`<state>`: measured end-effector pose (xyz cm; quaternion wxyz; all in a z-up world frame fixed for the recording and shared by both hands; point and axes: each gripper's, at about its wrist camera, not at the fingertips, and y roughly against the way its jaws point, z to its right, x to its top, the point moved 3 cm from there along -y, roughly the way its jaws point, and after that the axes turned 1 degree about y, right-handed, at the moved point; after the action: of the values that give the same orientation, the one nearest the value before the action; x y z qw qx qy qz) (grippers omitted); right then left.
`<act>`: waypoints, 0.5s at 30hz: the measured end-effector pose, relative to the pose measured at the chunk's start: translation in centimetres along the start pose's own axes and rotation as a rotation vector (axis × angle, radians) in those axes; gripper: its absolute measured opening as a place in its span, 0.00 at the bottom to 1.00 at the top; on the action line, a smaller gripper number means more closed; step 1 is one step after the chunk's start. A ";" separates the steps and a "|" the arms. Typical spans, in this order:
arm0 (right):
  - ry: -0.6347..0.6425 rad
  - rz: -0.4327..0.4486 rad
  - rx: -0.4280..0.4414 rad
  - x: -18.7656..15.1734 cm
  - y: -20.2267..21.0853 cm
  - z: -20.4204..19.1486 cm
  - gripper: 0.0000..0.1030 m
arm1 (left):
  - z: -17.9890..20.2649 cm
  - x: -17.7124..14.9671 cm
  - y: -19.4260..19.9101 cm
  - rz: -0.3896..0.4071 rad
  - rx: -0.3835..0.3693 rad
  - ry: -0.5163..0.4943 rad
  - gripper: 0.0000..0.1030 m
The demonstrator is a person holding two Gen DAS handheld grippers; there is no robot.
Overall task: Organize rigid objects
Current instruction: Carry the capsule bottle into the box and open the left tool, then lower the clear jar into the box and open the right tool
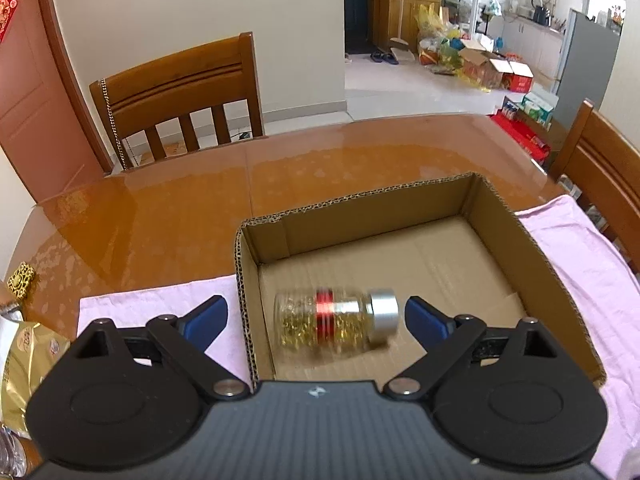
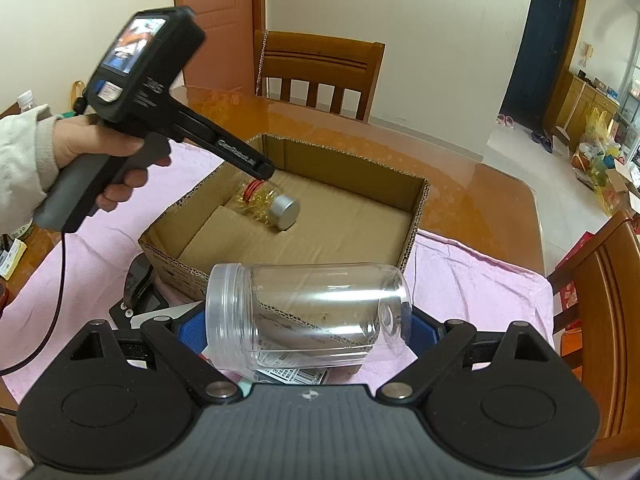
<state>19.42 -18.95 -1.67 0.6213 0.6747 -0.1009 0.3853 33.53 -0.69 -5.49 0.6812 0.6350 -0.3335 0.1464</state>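
Plastic jar point(image 2: 308, 316), clear, light and slick, lies sideways clamped end to end between the right gripper point(image 2: 308, 330) jaws. Left gripper point(image 1: 316, 320) jaws gape around the foil-filled jar point(image 1: 336, 320) inside the cardboard box point(image 1: 560, 280).

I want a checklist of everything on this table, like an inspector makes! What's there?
Surface: glossy wooden table with a pink cloth under the work area.
Job's things: open cardboard box on the cloth; small jar with gold bits and a silver lid lying on its side in the box; clear empty jar held sideways.
Clutter: gold packets at the table's left edge; a printed card under the clear jar.
Grippers: left gripper open, small jar lies loose between its fingers; right gripper shut on the clear jar.
Cables: black cable hanging from the left gripper's handle.
Surroundings: wooden chairs, doorway, boxes and bags on the floor beyond.
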 end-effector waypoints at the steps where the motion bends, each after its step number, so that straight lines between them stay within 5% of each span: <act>1: 0.002 -0.003 0.001 0.1 -0.1 0.0 0.93 | -0.1 -0.2 0.4 -0.001 -0.003 -0.002 0.92; 9: 0.029 -0.001 0.008 1.2 -0.9 -0.6 0.93 | -1.5 -2.6 4.9 0.037 -0.010 0.066 0.94; 15: 0.018 -0.010 0.016 2.6 -2.1 -0.1 0.93 | -2.8 -5.1 8.3 0.072 0.071 0.126 0.98</act>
<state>22.49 -17.52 -1.57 0.6187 0.6767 -0.0886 0.3892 25.32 4.39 -2.30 0.6723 0.6357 -0.3075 0.2221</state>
